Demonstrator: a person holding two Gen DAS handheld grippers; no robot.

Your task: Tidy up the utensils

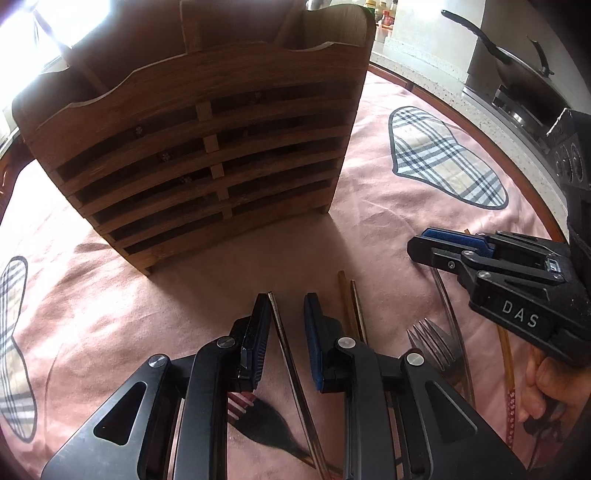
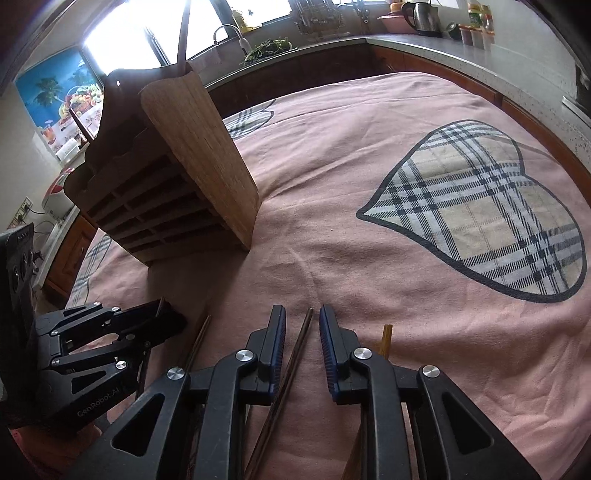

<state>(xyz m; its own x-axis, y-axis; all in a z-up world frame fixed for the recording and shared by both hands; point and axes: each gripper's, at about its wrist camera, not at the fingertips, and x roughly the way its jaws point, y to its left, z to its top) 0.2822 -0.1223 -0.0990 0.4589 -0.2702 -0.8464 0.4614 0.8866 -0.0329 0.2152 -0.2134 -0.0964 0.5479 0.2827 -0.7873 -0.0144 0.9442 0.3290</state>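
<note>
A slatted wooden utensil holder [image 1: 207, 158] [image 2: 184, 177] stands on the pink cloth ahead of both grippers. My left gripper [image 1: 286, 306] points down at the cloth, its jaws narrow around a thin metal chopstick [image 1: 284, 347]. The stick lies against the left pad, and a gap shows beside the right pad. My right gripper [image 2: 303, 314] straddles a dark wooden chopstick [image 2: 297, 347] with a gap on each side. Each gripper also shows in the other's view, the right gripper [image 1: 419, 240] and the left gripper [image 2: 162, 317]. Two brown chopsticks [image 1: 351, 306], a fork [image 1: 432, 343] and a yellow stick [image 2: 386, 339] lie nearby.
The pink tablecloth [image 2: 369, 221] carries plaid heart patches [image 2: 480, 206]. A wok [image 1: 524, 74] sits on a stove at the far right. A counter with a kettle [image 2: 421, 18] and a sink tap [image 2: 229, 33] runs behind the table. A hand [image 1: 539, 387] holds the right gripper.
</note>
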